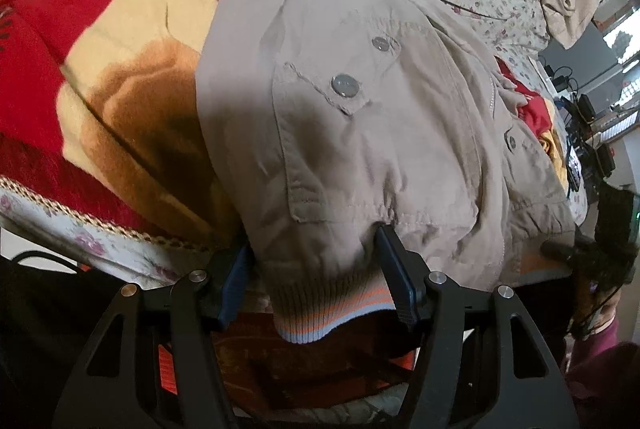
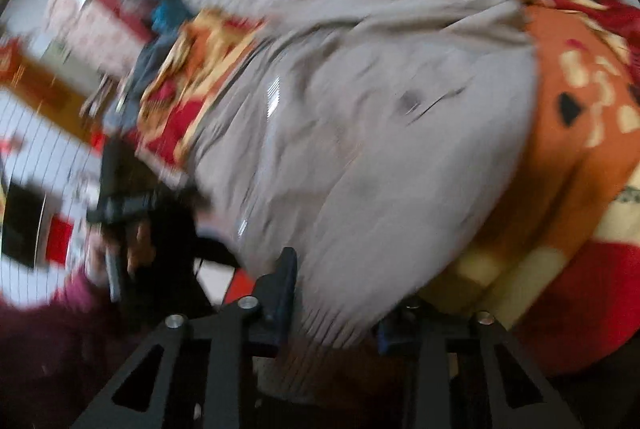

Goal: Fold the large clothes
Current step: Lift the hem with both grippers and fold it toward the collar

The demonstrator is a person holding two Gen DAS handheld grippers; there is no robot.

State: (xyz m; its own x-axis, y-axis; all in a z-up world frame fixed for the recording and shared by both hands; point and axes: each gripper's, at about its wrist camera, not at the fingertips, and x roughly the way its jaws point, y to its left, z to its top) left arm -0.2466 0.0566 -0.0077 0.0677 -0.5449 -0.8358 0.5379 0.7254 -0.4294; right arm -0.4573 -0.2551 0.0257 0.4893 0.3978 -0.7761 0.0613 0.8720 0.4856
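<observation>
Lying lengthwise on the bed's red and orange blanket, the beige jacket runs its long axis straight away from both tools, collar far off, ribbed hem hanging over the near edge. The left tool straddles that hem near one corner, its pads spread with the ribbing between them and not yet pinched. The right tool brackets the hem's other end (this view is blurred), so whether its pads press the cloth cannot be told. Judging from this, the fold should carry the hem away toward the collar.
</observation>
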